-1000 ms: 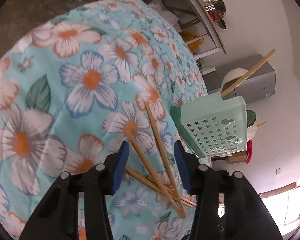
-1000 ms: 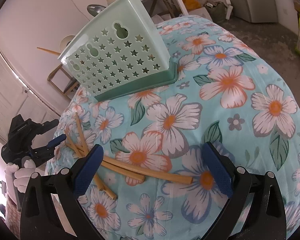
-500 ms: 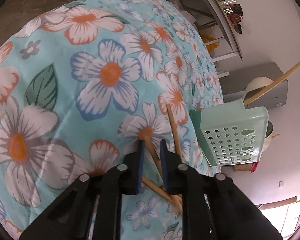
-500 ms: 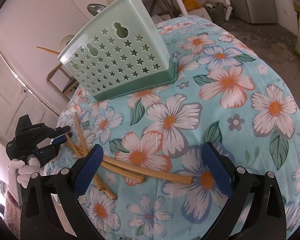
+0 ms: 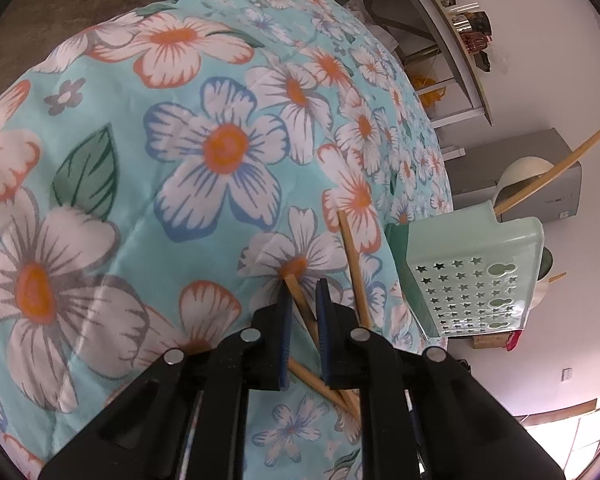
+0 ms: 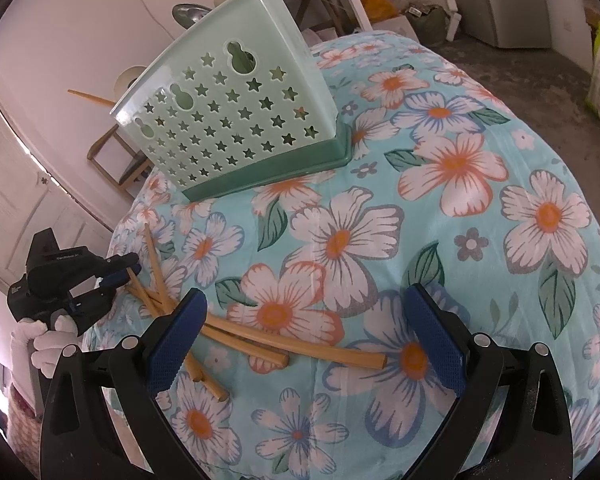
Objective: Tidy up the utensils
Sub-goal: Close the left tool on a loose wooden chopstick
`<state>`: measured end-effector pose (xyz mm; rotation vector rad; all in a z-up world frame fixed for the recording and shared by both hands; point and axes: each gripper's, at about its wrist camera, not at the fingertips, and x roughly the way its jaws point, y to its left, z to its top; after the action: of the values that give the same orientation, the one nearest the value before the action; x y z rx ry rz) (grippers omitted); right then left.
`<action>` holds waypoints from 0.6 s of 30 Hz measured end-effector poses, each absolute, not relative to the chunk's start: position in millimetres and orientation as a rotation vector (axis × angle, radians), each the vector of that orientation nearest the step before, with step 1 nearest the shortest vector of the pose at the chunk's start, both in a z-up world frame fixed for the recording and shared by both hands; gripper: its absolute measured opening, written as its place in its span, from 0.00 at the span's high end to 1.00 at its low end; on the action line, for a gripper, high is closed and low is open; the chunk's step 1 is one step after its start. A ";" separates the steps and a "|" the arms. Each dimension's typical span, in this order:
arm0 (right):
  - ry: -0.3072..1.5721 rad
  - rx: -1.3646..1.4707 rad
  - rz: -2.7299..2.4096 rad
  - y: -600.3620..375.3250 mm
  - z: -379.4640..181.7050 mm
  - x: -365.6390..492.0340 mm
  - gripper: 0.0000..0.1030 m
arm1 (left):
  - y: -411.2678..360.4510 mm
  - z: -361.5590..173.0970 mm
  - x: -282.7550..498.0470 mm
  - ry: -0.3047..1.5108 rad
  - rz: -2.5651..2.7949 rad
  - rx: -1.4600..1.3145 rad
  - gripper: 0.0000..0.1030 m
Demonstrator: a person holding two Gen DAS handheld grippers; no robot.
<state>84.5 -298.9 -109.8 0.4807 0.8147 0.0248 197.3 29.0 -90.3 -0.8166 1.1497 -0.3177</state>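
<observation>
Several wooden chopsticks (image 6: 300, 346) lie crossed on the flowered tablecloth (image 6: 452, 168). My left gripper (image 5: 302, 294) is shut on one chopstick (image 5: 300, 304) near its upper end; its blue pads press the stick from both sides. In the right wrist view the left gripper (image 6: 120, 274) shows at the left of the pile, held by a white-gloved hand (image 6: 48, 340). A second chopstick (image 5: 354, 268) lies just right of it. My right gripper (image 6: 304, 320) hangs open over the long chopsticks, touching none. The mint star-holed utensil basket (image 6: 236, 120) stands behind, with a chopstick (image 5: 552, 176) sticking out.
The basket (image 5: 472, 276) sits on a dark green drip tray (image 6: 284, 172) near the table's far edge. The cloth drops off round the table on all sides. A grey cabinet (image 5: 540, 176) and shelves (image 5: 440, 32) stand beyond the table.
The left gripper's jaws went from wide apart to shut on one chopstick, and the hand tilted slightly. The right gripper and the loose chopsticks kept still.
</observation>
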 end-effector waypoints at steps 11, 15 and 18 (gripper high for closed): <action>0.810 0.484 0.025 -299.7 -111.2 85.0 0.08 | 26.3 -87.7 195.9 1.153 -0.297 -0.786 0.89; 0.807 0.476 0.024 -299.6 -111.4 84.3 0.08 | 24.8 -88.0 195.7 1.148 -0.293 -0.779 0.89; 0.797 0.488 0.035 -302.2 -112.0 82.3 0.08 | 22.5 -86.7 195.9 1.137 -0.289 -0.763 0.89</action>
<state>82.3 -302.2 -112.0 0.4882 0.7967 0.0345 195.9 22.5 -86.7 -0.7626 1.1374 -0.2894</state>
